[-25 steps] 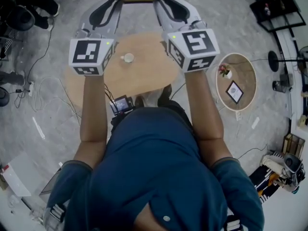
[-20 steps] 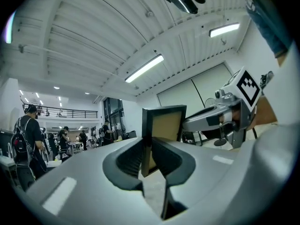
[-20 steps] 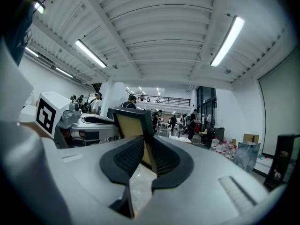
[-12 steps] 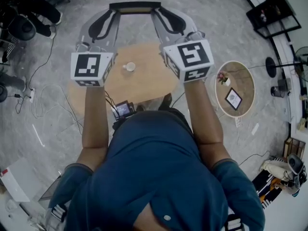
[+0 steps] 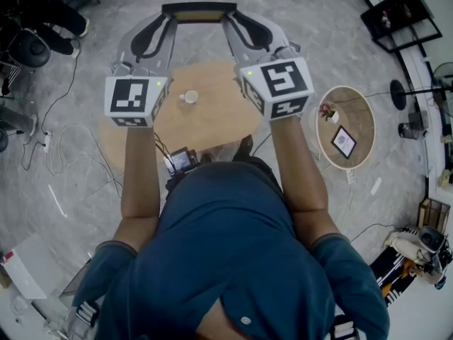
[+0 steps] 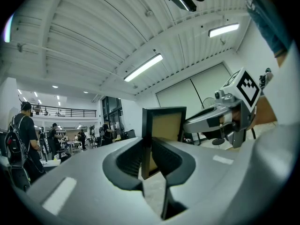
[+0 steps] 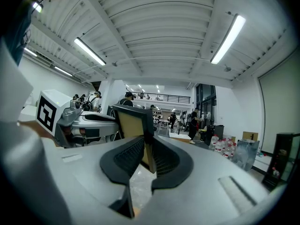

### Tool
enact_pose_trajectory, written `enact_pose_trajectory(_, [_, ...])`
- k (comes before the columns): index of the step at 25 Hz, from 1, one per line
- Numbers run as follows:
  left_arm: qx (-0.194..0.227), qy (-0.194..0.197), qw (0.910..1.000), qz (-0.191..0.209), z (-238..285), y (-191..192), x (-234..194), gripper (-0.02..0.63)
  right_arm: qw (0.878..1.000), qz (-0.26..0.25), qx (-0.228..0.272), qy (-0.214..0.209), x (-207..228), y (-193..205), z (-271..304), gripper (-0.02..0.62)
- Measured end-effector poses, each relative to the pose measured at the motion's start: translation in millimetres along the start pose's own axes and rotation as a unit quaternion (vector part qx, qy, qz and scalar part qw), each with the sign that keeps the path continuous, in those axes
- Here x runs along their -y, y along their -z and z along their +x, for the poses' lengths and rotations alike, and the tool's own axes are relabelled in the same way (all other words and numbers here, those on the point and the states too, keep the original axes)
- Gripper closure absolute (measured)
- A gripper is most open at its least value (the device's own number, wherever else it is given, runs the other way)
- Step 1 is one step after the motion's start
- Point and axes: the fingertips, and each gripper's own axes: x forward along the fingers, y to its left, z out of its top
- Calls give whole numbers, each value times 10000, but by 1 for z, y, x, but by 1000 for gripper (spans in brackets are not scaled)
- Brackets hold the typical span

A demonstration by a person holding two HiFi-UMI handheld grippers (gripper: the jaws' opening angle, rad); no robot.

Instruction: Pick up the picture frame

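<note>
Now both tools are clamped on: the left gripper (image 6: 149, 146) pinches one end of the black picture frame (image 5: 199, 9), the right gripper (image 7: 146, 149) the other. The frame spans their tips, raised over the wooden table (image 5: 216, 115).

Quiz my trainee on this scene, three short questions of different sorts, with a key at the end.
1. True or false: the picture frame is lifted clear of the wooden table.
2. Of the left gripper and the right gripper, which has its jaws shut on that frame? A left only; B right only; C both.
3. How many picture frames show in the head view?
Key: 1 true. 2 C. 3 two; the second frame lies on the small round table.
</note>
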Motion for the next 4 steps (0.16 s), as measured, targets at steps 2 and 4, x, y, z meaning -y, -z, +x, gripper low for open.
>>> enact_pose_trajectory(2, [-25,20,10000,0,1,1,1,554,10000,18,-18,11,1,2,0,534])
enact_pose_trajectory(4, [-33,41,10000,2,3,1,3,554,10000,36,-40,20,3,4,0,534])
